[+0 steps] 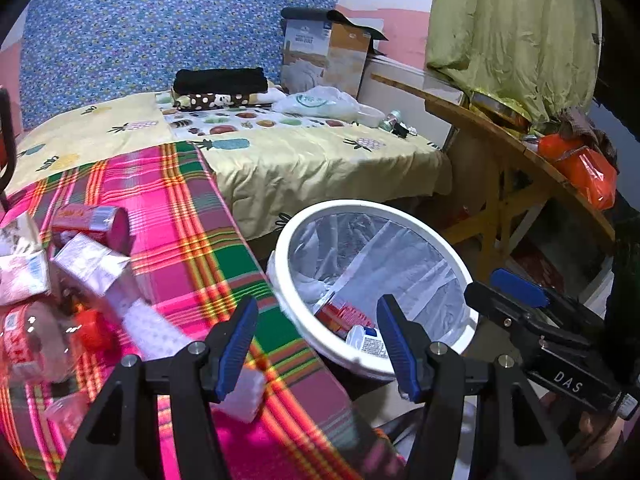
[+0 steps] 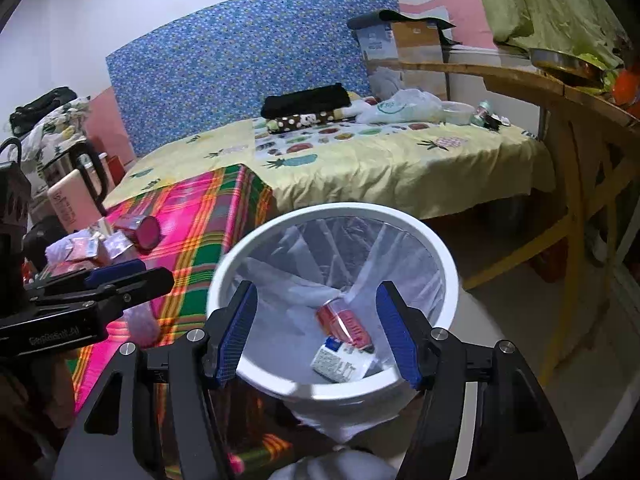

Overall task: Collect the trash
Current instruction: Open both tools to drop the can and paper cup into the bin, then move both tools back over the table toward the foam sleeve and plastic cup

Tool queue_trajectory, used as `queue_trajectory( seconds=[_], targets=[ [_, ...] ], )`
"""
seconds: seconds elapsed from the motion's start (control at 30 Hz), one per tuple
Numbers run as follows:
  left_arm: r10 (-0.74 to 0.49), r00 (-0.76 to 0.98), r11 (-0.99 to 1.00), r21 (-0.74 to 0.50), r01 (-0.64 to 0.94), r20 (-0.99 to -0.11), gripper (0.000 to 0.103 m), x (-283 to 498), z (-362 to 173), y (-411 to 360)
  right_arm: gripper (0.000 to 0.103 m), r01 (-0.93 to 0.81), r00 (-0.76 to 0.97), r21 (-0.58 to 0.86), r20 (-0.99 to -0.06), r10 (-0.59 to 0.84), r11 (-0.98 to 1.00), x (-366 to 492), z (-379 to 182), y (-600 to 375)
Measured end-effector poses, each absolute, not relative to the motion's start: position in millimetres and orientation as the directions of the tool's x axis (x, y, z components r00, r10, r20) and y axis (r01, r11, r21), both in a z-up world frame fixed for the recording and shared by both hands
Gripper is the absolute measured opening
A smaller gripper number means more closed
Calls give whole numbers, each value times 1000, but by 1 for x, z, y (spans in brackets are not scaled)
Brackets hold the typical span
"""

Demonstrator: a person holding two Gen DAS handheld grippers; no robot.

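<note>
Under the right tongs [image 2: 318, 336], the white trash bin [image 2: 448, 264] is sitting with its clear liner showing; a red can [image 2: 346, 326] and a white printed carton [image 2: 340, 366] are lying at the bottom. Right tongs are hovering apart over the bin mouth, gripping nothing. Left tongs [image 1: 318, 346] are also standing apart and gripping nothing, hanging over the edge of the plaid-covered worktop [image 1: 192, 248], with the bin just to their right. Remaining trash is lying on the worktop to the left of the left tongs: a pink-ended can [image 1: 96, 224] on its side, small cartons [image 1: 90, 264] and crumpled wrappers [image 1: 36, 344], partly blurred.
</note>
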State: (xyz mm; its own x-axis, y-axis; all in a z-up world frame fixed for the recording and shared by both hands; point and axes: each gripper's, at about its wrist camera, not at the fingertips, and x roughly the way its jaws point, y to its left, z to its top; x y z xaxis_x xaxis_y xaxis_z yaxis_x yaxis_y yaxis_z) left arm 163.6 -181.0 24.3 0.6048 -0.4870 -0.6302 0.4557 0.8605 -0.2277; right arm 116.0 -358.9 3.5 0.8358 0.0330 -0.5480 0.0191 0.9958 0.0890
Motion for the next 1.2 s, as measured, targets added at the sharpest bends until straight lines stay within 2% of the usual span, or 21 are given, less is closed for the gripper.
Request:
queue_trajectory(
  seconds=[0.47,1.2],
  targets=[
    [-367,699,928,-184,325,-614,64,124,25,-118,63,-117,815,91,-560,148,989,100,5,-310],
    [-217,734,974,-193,118,-644,64,94,0,-34,63,-266,765,60,-594,249,962,99,-4,-257]
  ],
)
